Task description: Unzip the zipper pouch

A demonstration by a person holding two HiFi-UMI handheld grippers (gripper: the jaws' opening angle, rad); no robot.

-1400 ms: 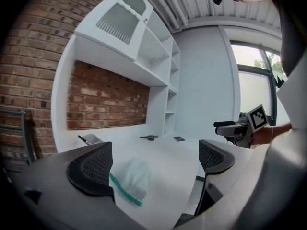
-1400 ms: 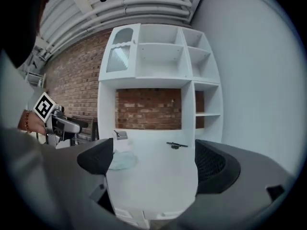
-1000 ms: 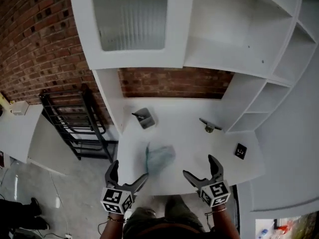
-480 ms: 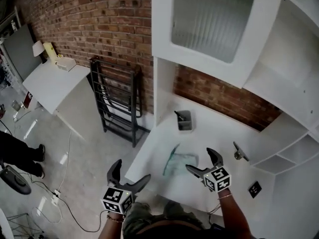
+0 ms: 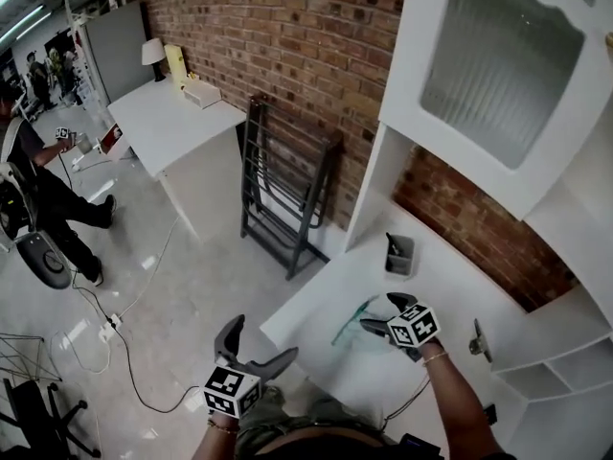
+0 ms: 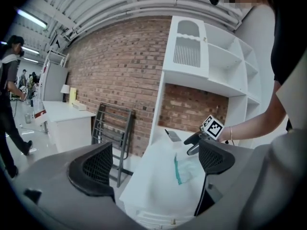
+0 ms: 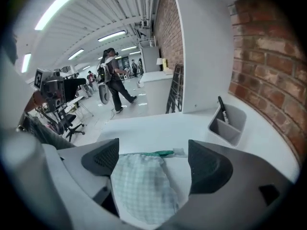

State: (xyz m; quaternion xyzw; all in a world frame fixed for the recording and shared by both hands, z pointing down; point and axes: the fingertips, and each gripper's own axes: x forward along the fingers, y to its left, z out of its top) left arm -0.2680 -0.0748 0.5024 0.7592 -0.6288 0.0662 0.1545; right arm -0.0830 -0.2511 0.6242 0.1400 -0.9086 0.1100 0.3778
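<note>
Pale green checked fabric makes up the zipper pouch (image 5: 358, 316), which lies flat on the white surface (image 5: 330, 286) in the lower right of the head view, near the surface's front corner. Its teal zipper (image 7: 156, 153) runs along the edge that sits highest in the right gripper view. The right tool (image 5: 379, 312) hovers directly over the pouch, pointing down at it. Its jaws have just been closing but stand well apart, one to each side of the fabric, and the pads do not press on it. Above the pouch in the head view, a grey pen holder (image 5: 399, 254) with a dark pen (image 7: 221, 104) in it stands on the same surface. The left tool (image 5: 261, 341) sits at the bottom centre, off the surface's corner and well apart from the pouch, its jaws spread wide with nothing between them. A white cabinet (image 5: 498, 94) rises over the surface against a brick wall (image 5: 287, 36). A black metal rack (image 5: 287, 199) leans on that wall, and a person (image 5: 38, 190) stands at the far left.
</note>
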